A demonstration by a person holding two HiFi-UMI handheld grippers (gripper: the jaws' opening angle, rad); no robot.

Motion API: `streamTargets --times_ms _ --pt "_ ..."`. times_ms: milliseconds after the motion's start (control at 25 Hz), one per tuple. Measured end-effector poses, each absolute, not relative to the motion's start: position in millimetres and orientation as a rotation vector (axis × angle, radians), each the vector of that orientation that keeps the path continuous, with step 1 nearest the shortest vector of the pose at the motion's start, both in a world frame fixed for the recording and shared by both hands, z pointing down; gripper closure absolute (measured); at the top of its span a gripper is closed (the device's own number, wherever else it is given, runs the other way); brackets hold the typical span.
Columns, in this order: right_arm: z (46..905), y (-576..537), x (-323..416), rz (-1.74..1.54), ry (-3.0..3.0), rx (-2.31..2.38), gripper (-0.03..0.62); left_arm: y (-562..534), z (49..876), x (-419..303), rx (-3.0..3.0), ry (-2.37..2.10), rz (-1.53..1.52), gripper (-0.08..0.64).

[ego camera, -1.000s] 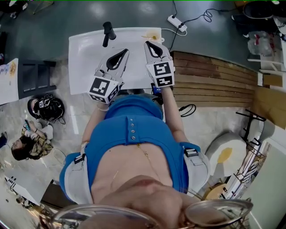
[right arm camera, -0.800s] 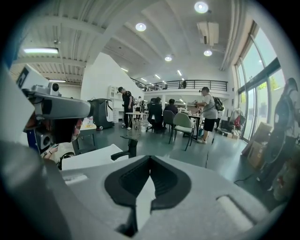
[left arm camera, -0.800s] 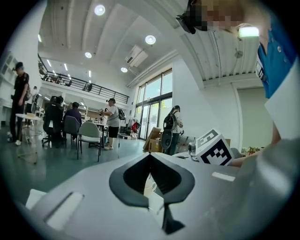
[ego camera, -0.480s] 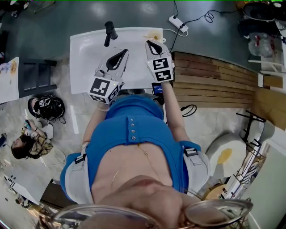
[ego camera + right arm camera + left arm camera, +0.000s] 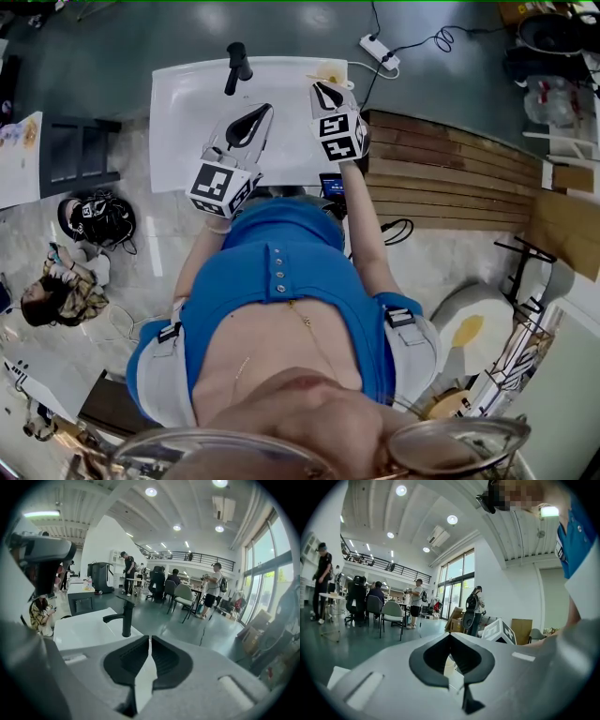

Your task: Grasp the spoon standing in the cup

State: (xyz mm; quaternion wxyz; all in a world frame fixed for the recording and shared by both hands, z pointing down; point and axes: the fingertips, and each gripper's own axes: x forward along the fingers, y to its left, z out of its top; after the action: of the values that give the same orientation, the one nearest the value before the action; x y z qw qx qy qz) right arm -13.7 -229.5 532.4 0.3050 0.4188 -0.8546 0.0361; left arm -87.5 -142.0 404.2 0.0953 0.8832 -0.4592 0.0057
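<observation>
Our right tool has just been opening a crack, empty; our left tool is closed. That narrow, we could tip the cup.

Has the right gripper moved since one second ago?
Yes. The right gripper moved towards the far edge of the white table, nearer the cup; its jaws have just been opening, nothing between them.

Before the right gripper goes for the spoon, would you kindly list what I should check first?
1. Right gripper jaws wide enough: not ok; they have just been opening, only a slit, nothing between.
2. Cup ahead of it: ok, head view.
3. Spoon standing in cup: cannot tell.
4. Left gripper clear of cup: ok, shut, apart over the table.
</observation>
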Motion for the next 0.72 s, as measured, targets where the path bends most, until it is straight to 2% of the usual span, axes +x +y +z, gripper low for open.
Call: streamTargets --times_ms 720 --pt "564 -247 -26 0.014 -2.156 1.018 0.538 -135 404 -118 2.552 -1.457 0.019 0.558"
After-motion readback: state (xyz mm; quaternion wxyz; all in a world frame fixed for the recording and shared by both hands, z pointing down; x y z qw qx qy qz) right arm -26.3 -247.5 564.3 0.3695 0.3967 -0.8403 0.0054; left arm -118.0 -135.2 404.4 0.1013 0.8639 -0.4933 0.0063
